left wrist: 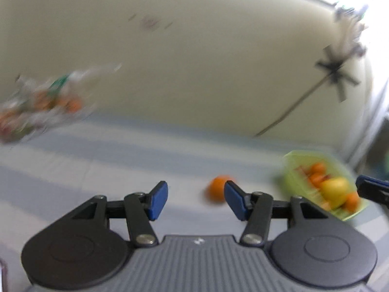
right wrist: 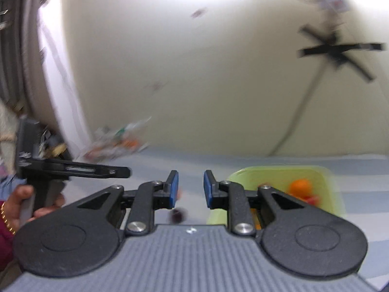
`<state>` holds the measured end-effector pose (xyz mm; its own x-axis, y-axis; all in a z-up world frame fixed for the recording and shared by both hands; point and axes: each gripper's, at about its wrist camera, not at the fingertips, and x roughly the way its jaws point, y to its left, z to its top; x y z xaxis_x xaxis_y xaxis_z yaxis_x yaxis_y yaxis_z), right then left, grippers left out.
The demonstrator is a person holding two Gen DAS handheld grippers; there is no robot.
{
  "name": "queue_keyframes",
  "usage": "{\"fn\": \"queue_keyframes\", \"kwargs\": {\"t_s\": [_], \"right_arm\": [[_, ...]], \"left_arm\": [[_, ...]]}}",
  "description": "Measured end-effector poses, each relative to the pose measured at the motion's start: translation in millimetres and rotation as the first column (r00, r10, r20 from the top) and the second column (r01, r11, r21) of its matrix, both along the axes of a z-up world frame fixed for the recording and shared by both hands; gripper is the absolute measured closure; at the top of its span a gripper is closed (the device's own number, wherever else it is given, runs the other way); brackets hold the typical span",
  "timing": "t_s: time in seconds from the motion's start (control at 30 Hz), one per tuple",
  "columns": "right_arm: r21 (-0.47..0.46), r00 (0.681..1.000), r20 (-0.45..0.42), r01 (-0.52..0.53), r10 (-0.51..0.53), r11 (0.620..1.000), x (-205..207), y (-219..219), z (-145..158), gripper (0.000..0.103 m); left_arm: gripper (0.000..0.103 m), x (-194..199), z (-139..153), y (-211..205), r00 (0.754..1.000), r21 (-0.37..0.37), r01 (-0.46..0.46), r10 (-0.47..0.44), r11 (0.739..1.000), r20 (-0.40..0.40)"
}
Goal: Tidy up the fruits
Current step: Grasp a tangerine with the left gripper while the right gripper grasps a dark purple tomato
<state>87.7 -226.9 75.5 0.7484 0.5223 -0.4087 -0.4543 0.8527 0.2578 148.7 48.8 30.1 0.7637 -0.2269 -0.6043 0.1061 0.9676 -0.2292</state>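
Observation:
Both views are blurred by motion. My left gripper (left wrist: pixel 195 200) is open and empty above the striped cloth. An orange (left wrist: pixel 216 189) lies on the cloth just beyond its right finger. A light green basket (left wrist: pixel 299 163) with oranges and a yellow fruit (left wrist: pixel 336 189) stands to the right. My right gripper (right wrist: pixel 190 188) is open and empty, with the green basket (right wrist: pixel 267 175) just right of it holding an orange (right wrist: pixel 300 187). A small dark fruit (right wrist: pixel 177 215) lies on the cloth below the fingers.
A clear bag of fruit (left wrist: pixel 41 107) lies at the far left by the wall; it also shows in the right wrist view (right wrist: pixel 116 141). The left gripper's body (right wrist: pixel 73 169) and the hand holding it are at the left. A cream wall is behind.

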Motion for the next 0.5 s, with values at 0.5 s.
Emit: {"fn": "queue_keyframes", "kwargs": {"t_s": [0.5], "right_arm": [[-0.231, 0.992, -0.116, 0.019, -0.047, 0.973, 59.1, 82.6, -74.8, 0.063]], "left_arm": [[0.035, 91.0, -36.0, -55.8, 0.996, 0.016, 0.067, -0.066, 0.998, -0.057]]}}
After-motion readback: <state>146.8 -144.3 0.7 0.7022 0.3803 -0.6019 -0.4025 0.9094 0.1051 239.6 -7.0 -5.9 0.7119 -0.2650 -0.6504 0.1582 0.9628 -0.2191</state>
